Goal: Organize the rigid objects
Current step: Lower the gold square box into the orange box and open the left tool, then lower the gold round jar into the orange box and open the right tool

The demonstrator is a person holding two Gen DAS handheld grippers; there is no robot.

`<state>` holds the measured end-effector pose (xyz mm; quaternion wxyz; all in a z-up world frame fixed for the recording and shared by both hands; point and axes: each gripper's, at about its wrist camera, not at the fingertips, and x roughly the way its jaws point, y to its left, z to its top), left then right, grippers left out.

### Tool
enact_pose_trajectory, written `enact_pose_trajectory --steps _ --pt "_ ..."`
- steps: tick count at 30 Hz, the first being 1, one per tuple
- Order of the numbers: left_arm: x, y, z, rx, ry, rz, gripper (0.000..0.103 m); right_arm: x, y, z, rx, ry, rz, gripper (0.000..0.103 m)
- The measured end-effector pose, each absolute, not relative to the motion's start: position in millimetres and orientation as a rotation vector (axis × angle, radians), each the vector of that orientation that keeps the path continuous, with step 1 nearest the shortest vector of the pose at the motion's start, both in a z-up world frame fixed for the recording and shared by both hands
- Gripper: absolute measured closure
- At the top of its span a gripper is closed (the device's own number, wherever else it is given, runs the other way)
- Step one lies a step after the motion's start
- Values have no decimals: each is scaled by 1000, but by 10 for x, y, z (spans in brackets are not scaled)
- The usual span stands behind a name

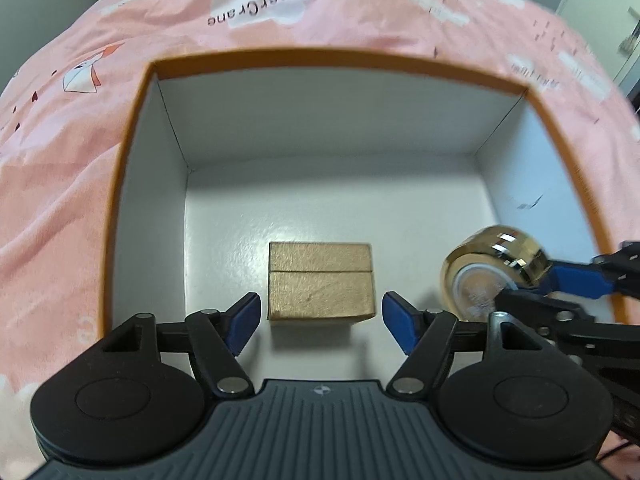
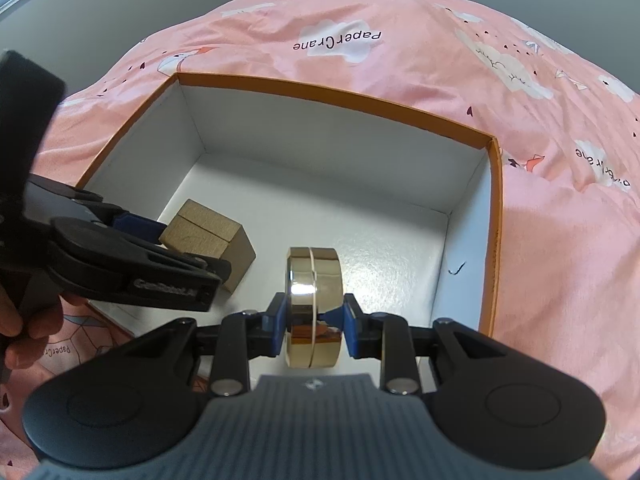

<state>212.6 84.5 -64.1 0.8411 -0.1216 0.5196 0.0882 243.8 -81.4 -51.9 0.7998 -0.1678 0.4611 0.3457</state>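
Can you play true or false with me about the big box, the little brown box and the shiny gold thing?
1. The small brown box sits inside the big orange-edged box. True.
2. The left claw is squeezing the brown box. False: its blue fingers are spread open on either side, not touching.
3. The right claw holds the gold round jar. True.
4. The jar lies flat on the box floor. False: it is held up on edge.
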Motion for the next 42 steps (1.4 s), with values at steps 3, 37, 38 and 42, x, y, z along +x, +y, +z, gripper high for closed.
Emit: enact_pose_trajectory --steps 3,37,38,42 --pt "2000 899 -458 -296 1030 148 22 2447 -821 -500 -356 984 733 75" --pt "1328 1652 -246 -492 853 232 79 2390 7 -730 -290 1038 883 75" --pt "1327 1653 -247 -494 853 233 79 2349 28 -730 -291 1038 899 75" --pt "1330 1661 -248 -502 853 235 79 2257 91 -747 -284 1070 925 75"
